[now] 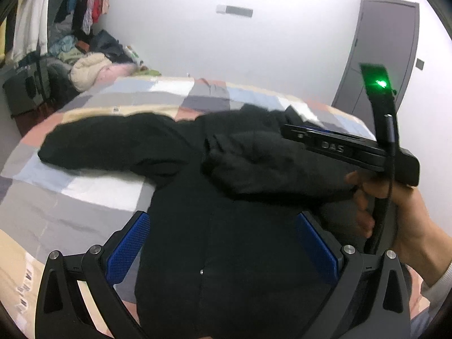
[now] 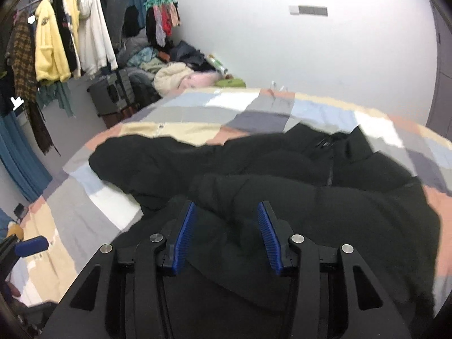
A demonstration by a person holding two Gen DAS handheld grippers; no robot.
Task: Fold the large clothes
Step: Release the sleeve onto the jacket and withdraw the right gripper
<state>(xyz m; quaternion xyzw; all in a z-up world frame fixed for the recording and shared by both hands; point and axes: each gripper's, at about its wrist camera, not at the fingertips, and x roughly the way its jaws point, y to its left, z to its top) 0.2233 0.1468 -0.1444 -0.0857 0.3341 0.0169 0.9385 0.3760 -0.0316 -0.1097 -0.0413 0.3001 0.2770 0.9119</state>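
Note:
A large black zip jacket (image 1: 226, 248) lies on the patchwork bed cover (image 1: 70, 186). One sleeve (image 1: 113, 144) stretches out to the left; the other sleeve (image 1: 271, 163) is folded across the body. My left gripper (image 1: 223, 226) is wide open, its blue pads either side of the jacket's body. In the left wrist view the right gripper's body (image 1: 353, 149) sits over the folded sleeve, held by a hand (image 1: 401, 212). My right gripper (image 2: 226, 214) is open just above the folded sleeve (image 2: 325, 203), with cloth between the pads but not pinched. The collar and zip (image 2: 330, 152) lie beyond.
A rail of hanging clothes (image 2: 65, 36) stands at the back left. A heap of clothes (image 2: 175, 76) and a dark suitcase (image 2: 107, 96) lie beyond the bed's far end. A grey door (image 1: 381, 56) is at the right. Bare bed cover (image 2: 197, 107) lies beyond the jacket.

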